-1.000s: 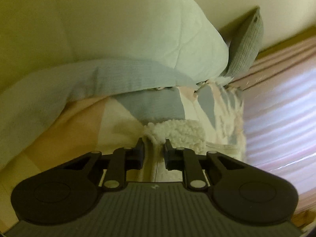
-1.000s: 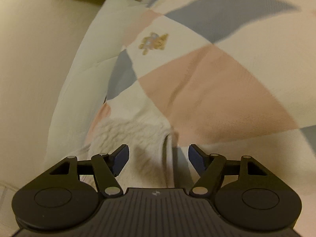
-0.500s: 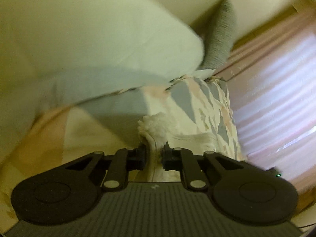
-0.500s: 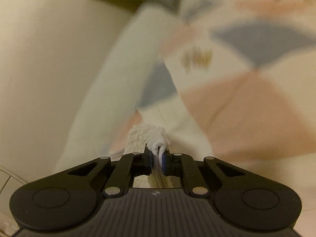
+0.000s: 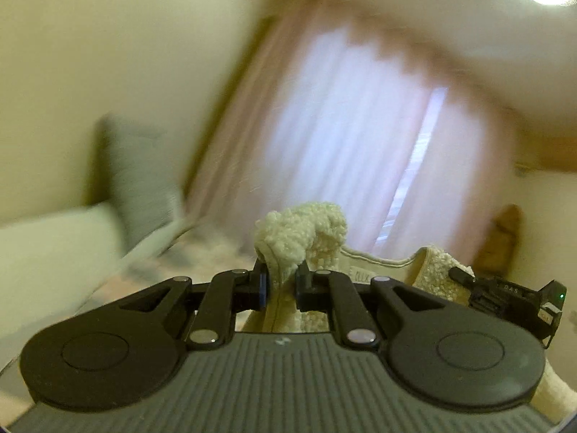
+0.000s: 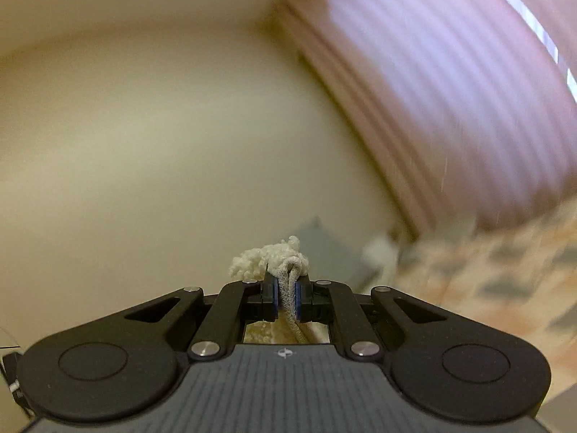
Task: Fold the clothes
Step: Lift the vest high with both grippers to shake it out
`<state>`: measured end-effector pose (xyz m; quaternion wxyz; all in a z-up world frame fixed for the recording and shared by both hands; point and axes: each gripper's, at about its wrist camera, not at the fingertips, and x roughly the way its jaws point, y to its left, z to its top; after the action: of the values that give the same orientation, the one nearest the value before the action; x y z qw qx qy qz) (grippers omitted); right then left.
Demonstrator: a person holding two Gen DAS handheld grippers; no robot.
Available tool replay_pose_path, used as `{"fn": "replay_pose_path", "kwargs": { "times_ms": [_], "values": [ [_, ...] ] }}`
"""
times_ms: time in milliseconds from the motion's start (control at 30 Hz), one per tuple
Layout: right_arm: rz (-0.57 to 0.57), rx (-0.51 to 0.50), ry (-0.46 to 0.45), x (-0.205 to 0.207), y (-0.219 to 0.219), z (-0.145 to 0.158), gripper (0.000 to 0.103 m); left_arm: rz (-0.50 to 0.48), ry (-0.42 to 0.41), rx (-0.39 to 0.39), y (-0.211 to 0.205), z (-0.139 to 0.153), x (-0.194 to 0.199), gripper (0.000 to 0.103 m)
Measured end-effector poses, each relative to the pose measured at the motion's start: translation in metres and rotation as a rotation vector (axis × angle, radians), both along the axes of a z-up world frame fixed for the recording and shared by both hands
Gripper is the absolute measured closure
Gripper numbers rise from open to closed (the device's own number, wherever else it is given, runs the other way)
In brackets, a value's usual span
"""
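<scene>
You have the fleece garment [image 5: 301, 232] pinched in both the left gripper [image 5: 282, 283] and right gripper [image 6: 286, 294], lifted; next, spread it flat on the bed [image 6: 505, 270].

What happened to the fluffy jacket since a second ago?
The right gripper, open a second ago, shut on the fleecy garment. Then both grippers swung up off the patterned bedspread, lifting the garment, so the cameras now face the wall and pink curtain. The left gripper stayed clamped on the garment throughout.
</scene>
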<state>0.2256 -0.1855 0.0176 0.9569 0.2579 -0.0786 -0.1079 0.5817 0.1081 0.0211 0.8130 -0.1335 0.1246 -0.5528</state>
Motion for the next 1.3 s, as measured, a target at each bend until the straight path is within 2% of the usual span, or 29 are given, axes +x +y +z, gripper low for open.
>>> {"fn": "replay_pose_path", "kwargs": {
  "times_ms": [133, 233, 367, 567, 733, 833, 967, 1067, 1200, 1300],
  "values": [
    [-0.111, -0.068, -0.040, -0.115, 0.015, 0.049, 0.095, -0.071, -0.061, -0.035, -0.029, 0.042, -0.070, 0.093],
    [-0.196, -0.095, -0.039, -0.195, 0.027, 0.077, 0.095, -0.126, -0.081, -0.051, -0.044, 0.061, -0.120, 0.093],
    [-0.284, -0.134, -0.022, -0.283, 0.049, 0.100, 0.095, -0.219, -0.066, -0.085, -0.061, 0.066, -0.177, 0.093],
    [-0.462, -0.163, 0.014, -0.397, 0.089, 0.117, 0.095, -0.447, 0.029, -0.099, -0.084, 0.067, -0.243, 0.093],
    [-0.634, -0.159, 0.039, -0.462, 0.130, 0.106, 0.095, -0.643, 0.090, -0.096, -0.110, 0.057, -0.275, 0.093],
    [-0.714, -0.183, 0.057, -0.489, 0.152, 0.098, 0.095, -0.711, 0.089, -0.094, -0.123, 0.050, -0.290, 0.093],
    [-0.797, -0.170, 0.058, -0.505, 0.157, 0.082, 0.094, -0.778, 0.105, -0.074, -0.142, 0.045, -0.312, 0.093],
    [-0.843, -0.156, 0.061, -0.520, 0.155, 0.070, 0.094, -0.810, 0.099, -0.057, -0.153, 0.040, -0.340, 0.093],
    [-0.848, -0.138, 0.083, -0.550, 0.135, 0.050, 0.094, -0.815, 0.113, -0.031, -0.166, 0.024, -0.386, 0.093],
    [-0.810, -0.110, 0.111, -0.564, 0.086, 0.044, 0.094, -0.785, 0.116, 0.006, -0.199, 0.021, -0.404, 0.093]
  ]
}}
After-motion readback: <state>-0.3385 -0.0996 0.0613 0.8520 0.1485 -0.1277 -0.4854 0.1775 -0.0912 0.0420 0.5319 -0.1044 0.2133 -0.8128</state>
